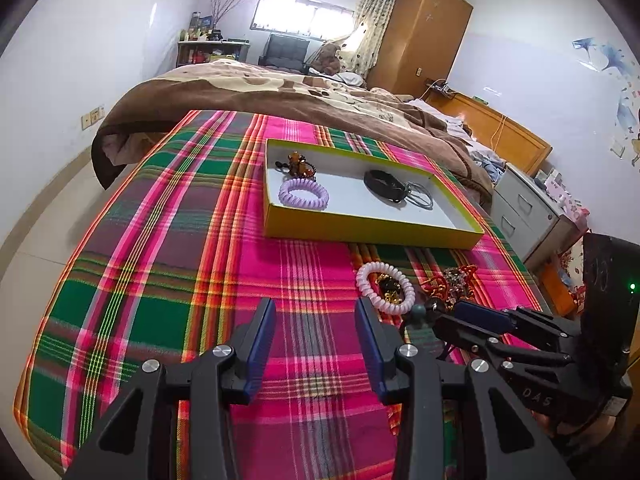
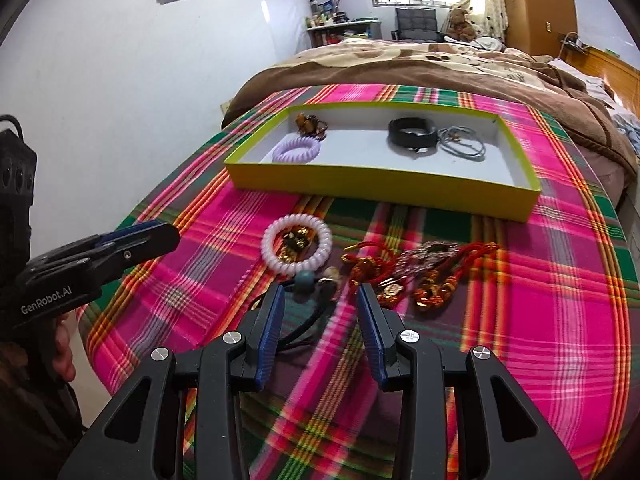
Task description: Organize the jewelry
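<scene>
Jewelry (image 2: 316, 280) between parted right gripper (image 2: 320, 312) fingers

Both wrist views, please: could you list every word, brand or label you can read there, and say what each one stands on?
"GenRobot.AI": white lettering on the side of the black left gripper, seen in the right wrist view.
"DAS": faint raised letters on the black body of the right gripper, seen in the left wrist view; possibly part of a longer mark.
The bottles on the far shelf and the wall stickers are too small to read.
</scene>
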A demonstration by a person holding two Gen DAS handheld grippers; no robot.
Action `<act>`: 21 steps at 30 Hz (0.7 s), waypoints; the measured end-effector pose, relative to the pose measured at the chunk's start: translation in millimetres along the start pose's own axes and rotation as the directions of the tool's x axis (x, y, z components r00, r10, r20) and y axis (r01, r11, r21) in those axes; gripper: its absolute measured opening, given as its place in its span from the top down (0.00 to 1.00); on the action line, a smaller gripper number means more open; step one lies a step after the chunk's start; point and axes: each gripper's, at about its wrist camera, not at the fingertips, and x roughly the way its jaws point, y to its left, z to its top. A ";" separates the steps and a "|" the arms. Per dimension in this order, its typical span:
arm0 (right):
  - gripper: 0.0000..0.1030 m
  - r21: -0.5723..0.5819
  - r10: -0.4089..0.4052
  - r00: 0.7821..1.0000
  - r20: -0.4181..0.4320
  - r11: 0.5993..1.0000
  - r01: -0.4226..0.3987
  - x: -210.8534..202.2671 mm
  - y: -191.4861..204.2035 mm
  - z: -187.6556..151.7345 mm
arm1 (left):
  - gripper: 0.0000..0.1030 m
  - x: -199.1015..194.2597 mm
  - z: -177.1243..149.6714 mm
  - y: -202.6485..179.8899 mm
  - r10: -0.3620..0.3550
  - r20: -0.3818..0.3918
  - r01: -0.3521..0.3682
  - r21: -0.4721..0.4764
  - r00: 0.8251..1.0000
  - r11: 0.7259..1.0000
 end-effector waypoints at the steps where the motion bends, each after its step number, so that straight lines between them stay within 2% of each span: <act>1: 0.63 -0.002 -0.001 1.000 -0.003 1.000 0.001 1.9 1.2 0.1 | 0.61 -0.2 -0.7 0.2 0.001 0.000 -0.001 -0.001 1.000 1.000; 6: 0.63 -0.017 -0.020 1.000 -0.007 1.000 0.020 6.8 5.2 0.1 | 0.61 0.9 -2.8 0.9 -0.006 -0.007 0.006 0.002 1.000 1.000; 9: 0.77 -0.022 -0.027 1.000 -0.012 0.999 0.027 7.9 5.4 -0.6 | 0.61 1.6 -3.4 0.0 -0.011 -0.010 0.011 0.003 1.000 1.000; 12: 0.79 -0.020 -0.032 0.999 -0.017 0.999 0.032 9.8 5.4 -1.1 | 0.61 2.8 -4.1 -0.8 -0.013 -0.014 0.013 0.002 1.000 1.000; 16: 0.92 -0.019 -0.044 0.999 -0.014 0.999 0.044 9.7 3.9 -2.3 | 0.61 5.2 -3.1 -1.8 -0.021 -0.020 0.021 -0.002 1.000 1.000; 21: 0.93 -0.026 -0.034 0.999 -0.006 0.999 0.034 6.9 2.1 -4.5 | 0.61 10.5 -1.6 -7.8 -0.035 -0.035 0.035 0.003 0.999 0.999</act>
